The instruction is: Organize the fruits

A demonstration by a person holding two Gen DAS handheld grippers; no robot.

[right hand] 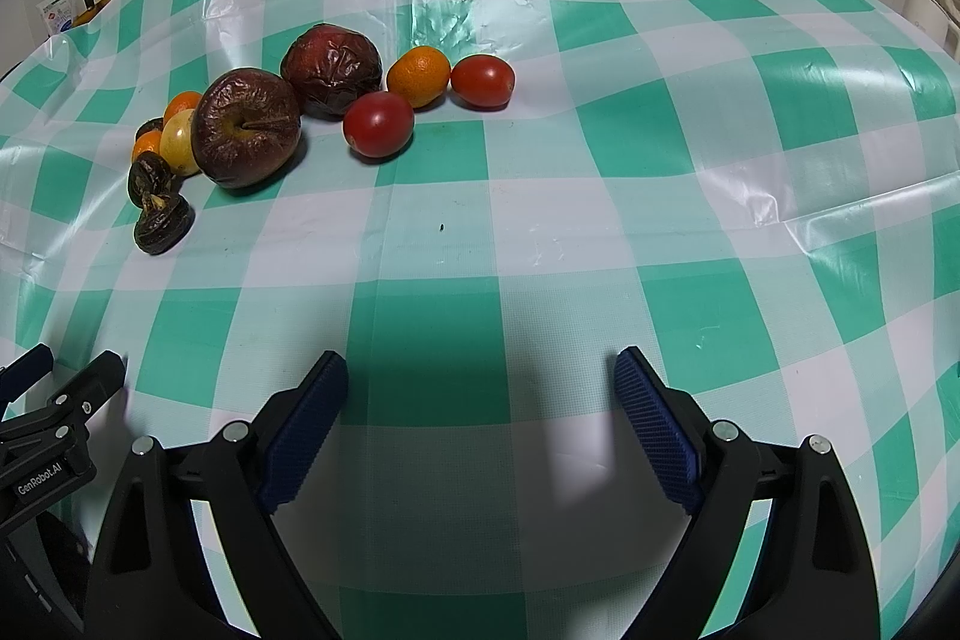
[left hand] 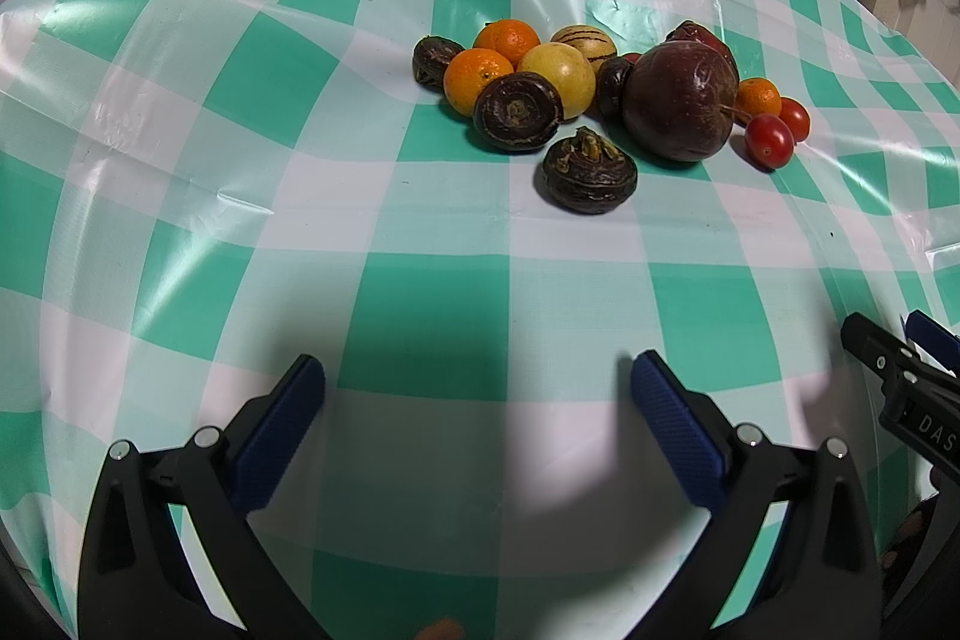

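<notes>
The fruits (left hand: 600,100) lie bunched together on the desk (left hand: 420,232), well ahead of both grippers. In the right wrist view, two tomatoes (right hand: 378,124) sit at the bunch's right end, beside an orange (right hand: 418,75).

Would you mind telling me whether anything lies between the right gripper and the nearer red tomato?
Nothing visible does. The right gripper is open over the checked tablecloth, and only bare cloth lies between it and the nearer red tomato. The wrinkled dark apple sits off to the tomato's left, clear of that path.
</notes>
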